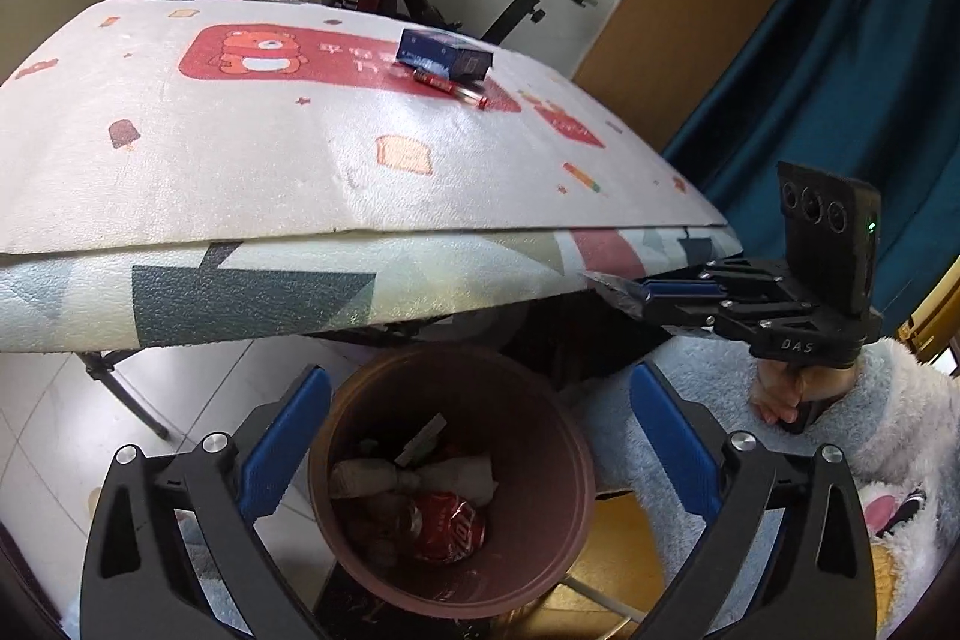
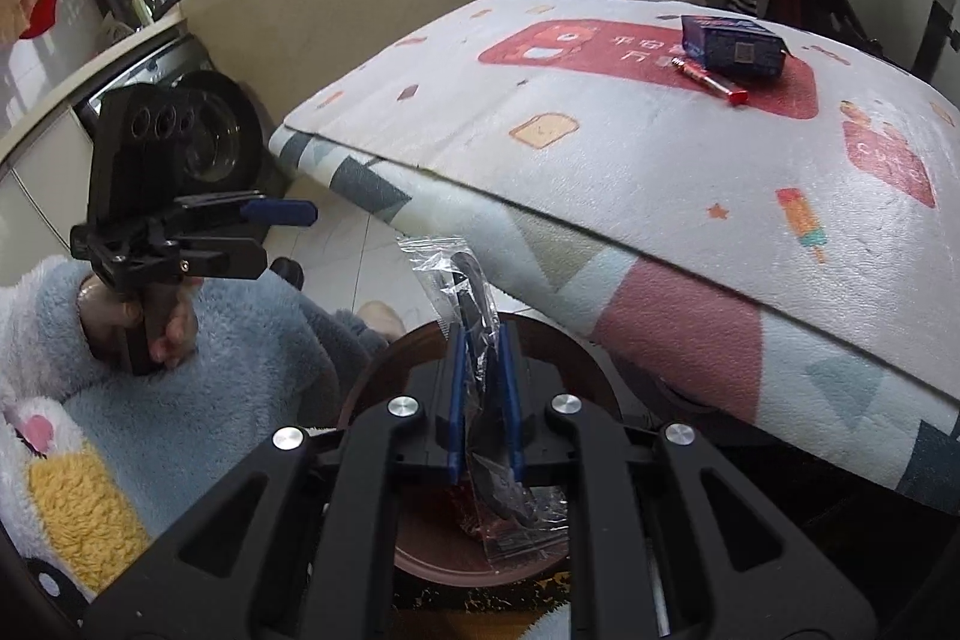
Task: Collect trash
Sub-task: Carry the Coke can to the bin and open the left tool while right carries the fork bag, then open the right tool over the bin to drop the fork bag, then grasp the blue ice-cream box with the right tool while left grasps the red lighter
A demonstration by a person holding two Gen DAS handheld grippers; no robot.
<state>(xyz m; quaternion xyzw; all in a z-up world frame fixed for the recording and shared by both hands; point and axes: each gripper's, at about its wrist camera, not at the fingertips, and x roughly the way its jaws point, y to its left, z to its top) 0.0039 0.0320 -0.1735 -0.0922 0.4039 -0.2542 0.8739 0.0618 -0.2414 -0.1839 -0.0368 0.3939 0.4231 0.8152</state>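
The right gripper (image 2: pixel 483 400) is pinching a clear plastic bag (image 2: pixel 462 292) above the bin (image 2: pixel 414 562) at lower centre; releasing squarely over its mouth seems best. The left gripper (image 1: pixel 474 454) is hanging spread wide, holding nothing.

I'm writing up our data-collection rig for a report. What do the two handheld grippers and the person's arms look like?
Both grippers, left gripper and right gripper, are matte black skeletal frames with silver round bolt heads and blue ribbed finger pads. Seen from the side, the right one carries white "DAS" lettering, an upright black block with three round lenses and a green light. No cables show. The sleeves are fluffy pale-blue fleece with white cuffs.
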